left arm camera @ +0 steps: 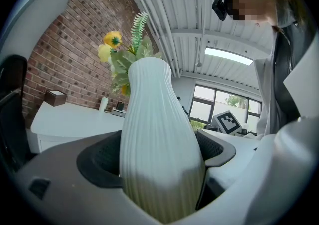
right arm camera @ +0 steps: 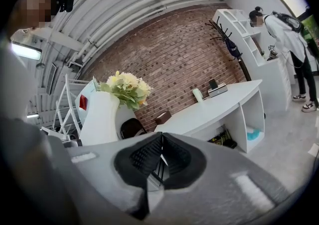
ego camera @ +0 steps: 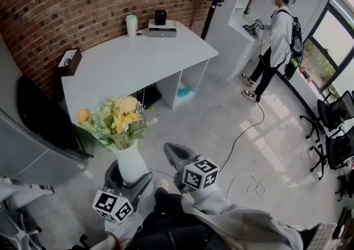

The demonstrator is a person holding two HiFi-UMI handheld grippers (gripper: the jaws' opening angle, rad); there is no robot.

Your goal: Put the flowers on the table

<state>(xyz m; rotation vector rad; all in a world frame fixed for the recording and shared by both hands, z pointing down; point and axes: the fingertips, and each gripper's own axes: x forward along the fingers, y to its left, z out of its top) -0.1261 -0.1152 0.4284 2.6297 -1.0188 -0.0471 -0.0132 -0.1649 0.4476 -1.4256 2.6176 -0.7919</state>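
Note:
A white ribbed vase [ego camera: 131, 164] with yellow and cream flowers [ego camera: 117, 119] hangs above the floor in front of the white table [ego camera: 124, 61]. My left gripper [ego camera: 130, 181] is shut on the vase's lower body; in the left gripper view the vase [left arm camera: 160, 144] fills the space between the dark pads [left arm camera: 97, 162]. My right gripper [ego camera: 172, 157] is just right of the vase, shut with nothing in it, its pads [right arm camera: 144, 157] pressed together. The right gripper view shows the vase [right arm camera: 101, 118] at the left and the table [right arm camera: 214, 107] ahead.
On the table stand a brown box [ego camera: 69, 61], a pale cylinder [ego camera: 131, 25] and a small device on a flat box [ego camera: 162, 24]. A black chair [ego camera: 41, 113] is left of the table. A person [ego camera: 274, 38] stands at white shelves far right. Cables [ego camera: 249, 133] lie on the floor.

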